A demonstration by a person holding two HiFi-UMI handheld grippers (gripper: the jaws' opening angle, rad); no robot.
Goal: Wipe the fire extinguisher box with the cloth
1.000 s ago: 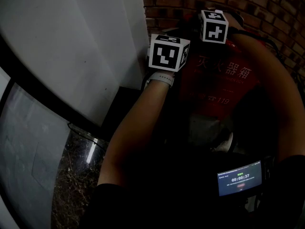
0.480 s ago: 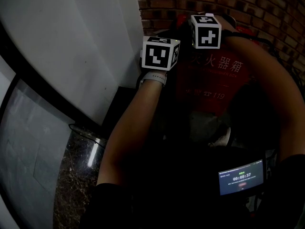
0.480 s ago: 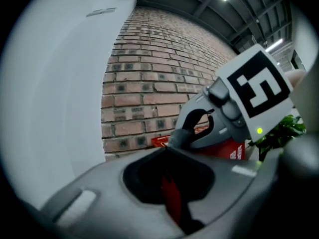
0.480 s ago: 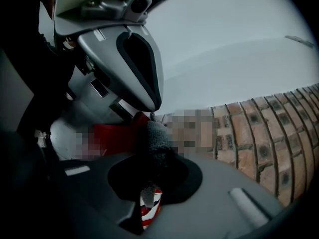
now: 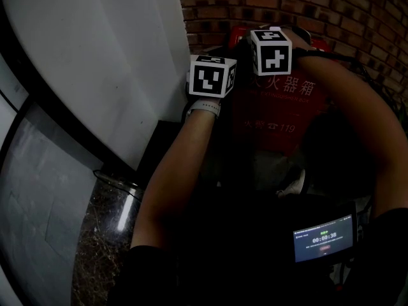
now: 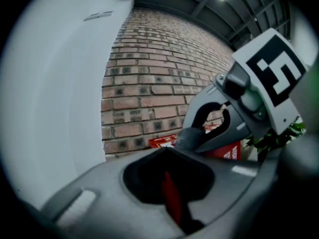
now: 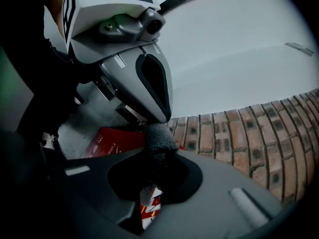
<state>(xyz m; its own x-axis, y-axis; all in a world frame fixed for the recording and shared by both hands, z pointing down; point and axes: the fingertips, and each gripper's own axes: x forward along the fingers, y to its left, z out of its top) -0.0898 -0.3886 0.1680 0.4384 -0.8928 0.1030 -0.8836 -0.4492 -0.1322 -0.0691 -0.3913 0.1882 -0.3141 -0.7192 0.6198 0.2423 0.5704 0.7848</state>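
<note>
Brick wall (image 5: pixel 344 11) stands behind the red fire extinguisher box (image 5: pixel 280 116), which sits just under and in front of both tools. The right hand-held gripper (image 7: pixel 158 153) is clamped on the gray cloth (image 7: pixel 158 133), probably to rub the box. The left hand-held gripper (image 6: pixel 165 151) has its jaws together, right beside the cloth, maybe to steady it.

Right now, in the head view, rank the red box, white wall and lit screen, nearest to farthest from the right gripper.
1. Box, directly beneath it.
2. White wall, off to the left.
3. Screen, bottom right, by the person.
</note>
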